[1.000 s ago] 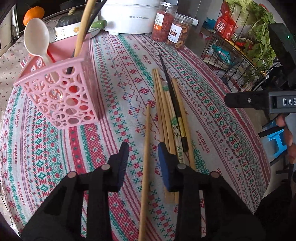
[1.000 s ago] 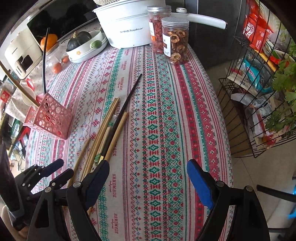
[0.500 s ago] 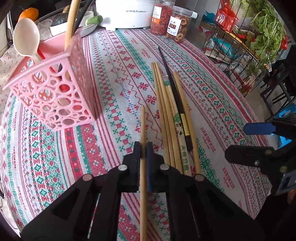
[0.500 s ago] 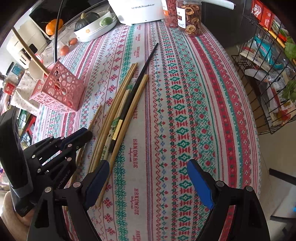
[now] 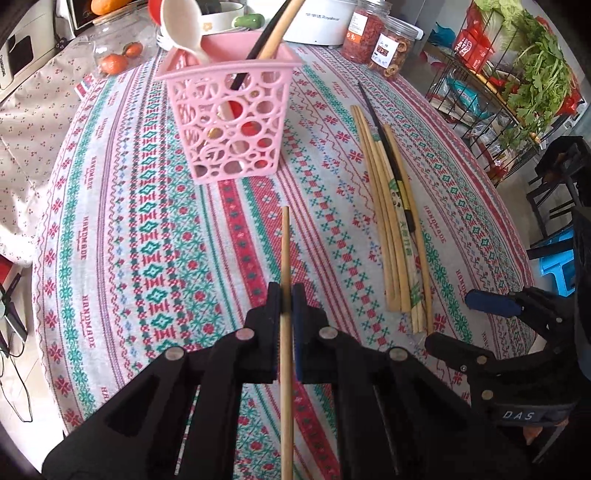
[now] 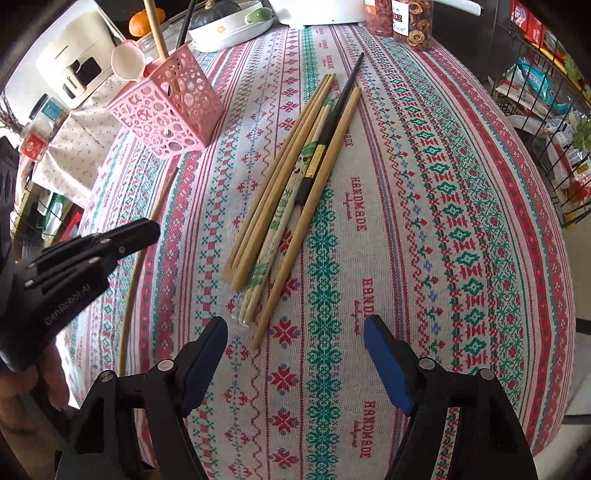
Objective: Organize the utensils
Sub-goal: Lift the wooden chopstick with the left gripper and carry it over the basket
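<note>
My left gripper (image 5: 286, 291) is shut on a single wooden chopstick (image 5: 284, 251) and holds it above the cloth, its tip pointing toward the pink perforated basket (image 5: 229, 122). The basket holds a white spoon (image 5: 183, 24), a wooden stick and a dark stick. A bundle of several chopsticks (image 5: 397, 218), one black, lies on the cloth to the right. In the right wrist view the bundle (image 6: 295, 184) lies just ahead of my open, empty right gripper (image 6: 295, 343). The left gripper (image 6: 122, 240) and its chopstick (image 6: 144, 258) show at the left there, with the basket (image 6: 166, 110) behind.
The table (image 6: 443, 221) has a patterned red and green cloth. At its far end stand a white cooker (image 5: 321, 22), two jars (image 5: 384, 44) and a white dish (image 6: 229, 26). A wire rack with greens (image 5: 524, 74) stands to the right, beyond the table edge.
My left gripper closed on the single chopstick, lifted it and swung left toward the basket. My right gripper moved in closer over the near end of the bundle and stayed open.
</note>
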Motion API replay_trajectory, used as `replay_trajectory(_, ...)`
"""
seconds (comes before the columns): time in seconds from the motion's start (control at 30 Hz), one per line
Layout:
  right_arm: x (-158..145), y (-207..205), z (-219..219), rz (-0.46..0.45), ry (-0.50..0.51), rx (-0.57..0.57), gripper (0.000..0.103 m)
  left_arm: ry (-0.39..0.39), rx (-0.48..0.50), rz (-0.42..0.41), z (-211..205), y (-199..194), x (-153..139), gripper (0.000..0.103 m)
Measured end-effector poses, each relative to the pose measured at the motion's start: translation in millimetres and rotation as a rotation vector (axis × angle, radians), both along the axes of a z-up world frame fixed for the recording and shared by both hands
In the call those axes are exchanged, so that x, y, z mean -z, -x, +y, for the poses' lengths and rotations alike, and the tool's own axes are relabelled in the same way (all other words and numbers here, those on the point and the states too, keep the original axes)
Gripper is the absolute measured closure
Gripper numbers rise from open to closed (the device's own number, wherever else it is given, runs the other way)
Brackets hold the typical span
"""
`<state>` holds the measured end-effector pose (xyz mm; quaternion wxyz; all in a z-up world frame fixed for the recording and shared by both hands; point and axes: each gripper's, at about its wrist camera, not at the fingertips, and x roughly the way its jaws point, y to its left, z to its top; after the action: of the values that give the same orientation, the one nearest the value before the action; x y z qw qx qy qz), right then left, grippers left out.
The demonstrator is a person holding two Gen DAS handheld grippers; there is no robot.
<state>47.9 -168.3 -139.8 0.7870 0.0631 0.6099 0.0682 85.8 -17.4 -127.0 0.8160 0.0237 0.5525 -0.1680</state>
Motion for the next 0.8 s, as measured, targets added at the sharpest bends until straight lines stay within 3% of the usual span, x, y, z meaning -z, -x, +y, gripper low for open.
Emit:
replay_trajectory(0.2, 2, 16, 16, -0.077, 0.088, -0.032, 0.032, -0.005, -0.018, -0.013, 3, -4, 6, 0.096)
replay_trajectory(0.3, 2, 24, 26, -0.12, 0.17, -0.087, 0.039, -0.006, -0.024, -0.034, 0, -11, 8, 0.086)
replay_trajectory(0.33, 1, 26, 27, -0.131, 0.162, -0.101, 0.047, -0.011, -0.027, -0.038, -1, -13, 10, 0.08)
replay_trajectory(0.4, 1, 33, 27, -0.133, 0.158, -0.11, 0.053, -0.022, -0.033, -0.026, -2, -18, 16, 0.079)
replay_trajectory(0.5, -1, 39, 25, -0.131, 0.148, -0.116, 0.073, -0.024, -0.037, -0.033, -3, -22, 16, 0.079)
replay_trajectory(0.57, -2, 36, 16, -0.118, 0.134, -0.107, 0.096, -0.035, -0.036, -0.024, -3, -22, 16, 0.089)
replay_trajectory(0.63, -1, 33, 8, -0.108, 0.107, -0.078, 0.097, -0.025, -0.038, -0.013, -1, -22, 16, 0.097)
replay_trajectory(0.8, -11, 36, 1, -0.137, 0.113, -0.022, 0.098, 0.011, -0.055, -0.039, 8, -15, 6, 0.097)
